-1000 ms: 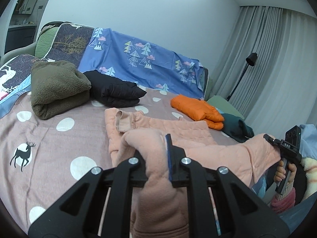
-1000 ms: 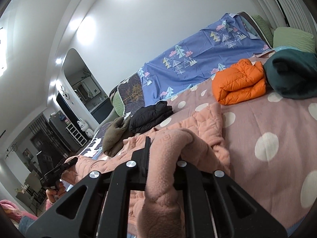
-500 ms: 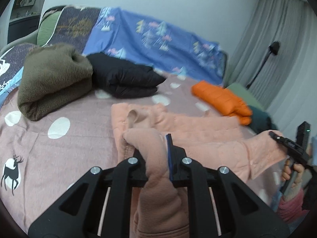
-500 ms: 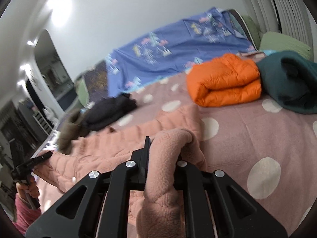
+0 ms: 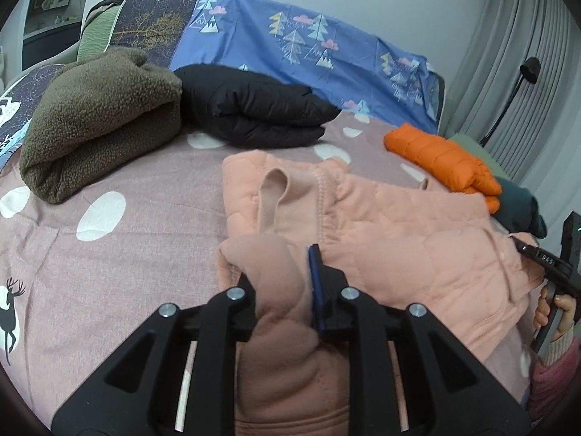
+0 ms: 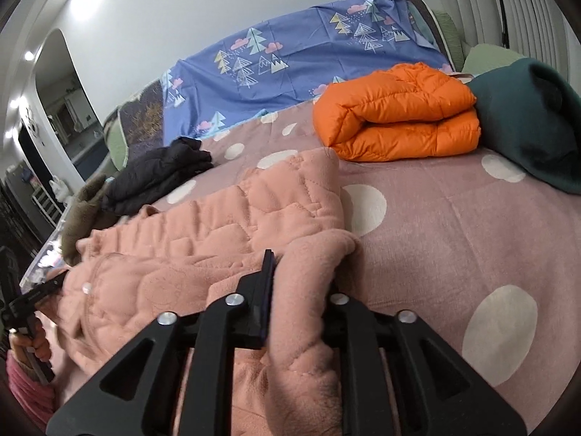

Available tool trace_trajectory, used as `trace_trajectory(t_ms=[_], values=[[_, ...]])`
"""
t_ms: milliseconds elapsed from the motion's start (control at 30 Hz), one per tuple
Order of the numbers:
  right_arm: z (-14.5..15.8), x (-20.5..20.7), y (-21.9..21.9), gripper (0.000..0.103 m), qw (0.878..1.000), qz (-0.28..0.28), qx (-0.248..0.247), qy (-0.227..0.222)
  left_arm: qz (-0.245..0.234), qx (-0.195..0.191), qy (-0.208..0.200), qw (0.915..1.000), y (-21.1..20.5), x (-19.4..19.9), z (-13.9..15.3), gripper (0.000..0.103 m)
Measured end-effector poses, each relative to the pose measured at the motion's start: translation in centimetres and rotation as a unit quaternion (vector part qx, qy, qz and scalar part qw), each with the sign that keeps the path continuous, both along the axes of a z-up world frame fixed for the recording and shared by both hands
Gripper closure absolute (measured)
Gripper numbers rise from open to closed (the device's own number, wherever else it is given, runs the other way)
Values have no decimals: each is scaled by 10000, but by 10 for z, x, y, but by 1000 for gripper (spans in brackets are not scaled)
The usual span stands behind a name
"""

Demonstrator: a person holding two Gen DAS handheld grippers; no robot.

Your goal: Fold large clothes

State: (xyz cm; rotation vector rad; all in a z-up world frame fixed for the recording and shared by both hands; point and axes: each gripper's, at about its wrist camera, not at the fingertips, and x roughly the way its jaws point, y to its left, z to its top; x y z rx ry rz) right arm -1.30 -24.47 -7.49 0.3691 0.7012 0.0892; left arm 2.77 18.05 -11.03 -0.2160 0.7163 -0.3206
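Gripping the peach quilted jacket (image 5: 399,225) at two edges keeps its fold aligned across the spotted bedspread (image 5: 127,239). My left gripper (image 5: 287,290) and right gripper (image 6: 301,290) are both easing open, fabric between the jaws, releasing near the folded orange jacket (image 6: 395,109).

I'm looking at a bed (image 5: 120,254) under a dusty-pink sheet with white dots. On it lie the pink quilted garment (image 5: 399,225), a folded olive fleece (image 5: 98,123), a folded black puffer jacket (image 5: 250,112), a folded orange puffer jacket (image 6: 395,120) and a dark teal garment (image 6: 530,116).
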Motion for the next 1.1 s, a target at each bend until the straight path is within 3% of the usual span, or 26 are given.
trace_trajectory(t_ms=[133, 200, 233, 267, 300, 367, 400, 500, 733, 800, 833, 867, 933, 967, 1100], values=[[19, -14, -5, 76, 9993, 180, 292, -150, -117, -71, -153, 9998, 2, -19, 17, 67], [29, -25, -4, 62, 9980, 379, 435, -259, -166, 13, -258, 9995, 3, -32, 25, 60], [32, -30, -3, 51, 9973, 471, 474, -294, -166, 75, -347, 9992, 3, -40, 30, 51], [35, -37, -1, 48, 9970, 539, 439, -328, -148, 130, -424, 9989, 4, -45, 33, 43], [37, -42, 1, 46, 9970, 589, 365, -344, -112, 218, -554, 9982, 6, -54, 38, 41], [40, -51, 5, 29, 9977, 560, 137, -345, -75, 280, -662, 9974, 10, -64, 44, 40], [41, -57, 5, 28, 9980, 526, 32, -359, -36, 254, -668, 9974, 13, -69, 46, 40], [42, -65, -2, 28, 9986, 430, 5, -305, -22, 141, -584, 9982, 19, -78, 45, 41], [39, -100, -14, 28, 9991, 251, -52, -337, -125, 319, -287, 9990, 14, -96, 30, 42], [35, -105, -12, 28, 9990, 308, -81, -308, -233, 325, -157, 9991, 10, -98, 22, 47], [31, -107, -9, 33, 9988, 362, -116, -308, -301, 345, -63, 9989, 7, -97, 18, 55], [29, -108, -6, 46, 9986, 417, -137, -295, -324, 368, -16, 9988, 5, -97, 15, 62], [20, -104, -2, 56, 9986, 484, -121, -153, -426, 375, 135, 9983, 1, -94, 8, 70], [17, -102, -1, 56, 9987, 485, -113, -112, -568, 274, 275, 9976, -1, -91, 3, 75], [10, -97, 0, 56, 9990, 449, -41, 14, -628, 412, 396, 9964, -12, -86, -5, 74]])
